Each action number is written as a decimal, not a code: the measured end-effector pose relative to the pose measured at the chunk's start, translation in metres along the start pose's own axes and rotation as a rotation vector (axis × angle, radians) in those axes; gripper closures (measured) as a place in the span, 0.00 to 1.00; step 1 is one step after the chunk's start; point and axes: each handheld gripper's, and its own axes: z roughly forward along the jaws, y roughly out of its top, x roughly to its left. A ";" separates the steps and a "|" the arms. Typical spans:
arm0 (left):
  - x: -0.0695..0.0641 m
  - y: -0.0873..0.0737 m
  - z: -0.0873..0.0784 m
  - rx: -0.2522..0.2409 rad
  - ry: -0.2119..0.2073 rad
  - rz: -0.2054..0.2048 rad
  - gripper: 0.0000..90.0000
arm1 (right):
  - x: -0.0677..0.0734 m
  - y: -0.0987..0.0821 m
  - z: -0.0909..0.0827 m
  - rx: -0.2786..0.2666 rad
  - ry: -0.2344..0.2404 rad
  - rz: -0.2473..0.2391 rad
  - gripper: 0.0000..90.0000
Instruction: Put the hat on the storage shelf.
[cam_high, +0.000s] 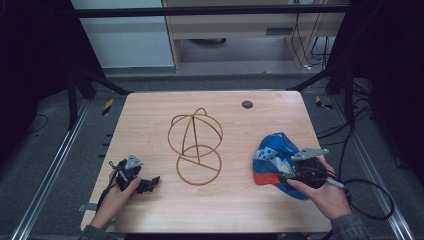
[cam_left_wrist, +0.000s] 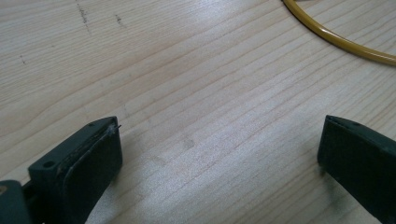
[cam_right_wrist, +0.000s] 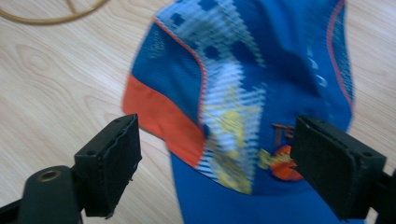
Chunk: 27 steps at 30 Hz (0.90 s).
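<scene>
Right gripper view: cap between gaping right tongs.

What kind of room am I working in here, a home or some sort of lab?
Probably a lab or recording rig, not a home. The wooden table sits inside a dark metal frame, loose cables trail across the grey floor, and the items on it, a wire stand and a cap, look like test props.

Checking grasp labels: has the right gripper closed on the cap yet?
No, in the right gripper view the right gripper has its jaws spread wide above the blue cap, neither pad pressing it.
</scene>
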 end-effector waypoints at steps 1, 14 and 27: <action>0.000 0.000 0.000 0.000 0.000 0.000 0.00 | -0.003 -0.001 -0.001 0.004 -0.002 0.005 0.23; 0.000 0.000 0.000 0.000 0.000 0.001 0.00 | -0.037 0.005 -0.002 0.085 -0.003 -0.009 0.44; 0.000 0.000 0.000 0.000 0.000 0.001 0.00 | -0.049 0.042 0.012 0.144 0.054 -0.050 0.59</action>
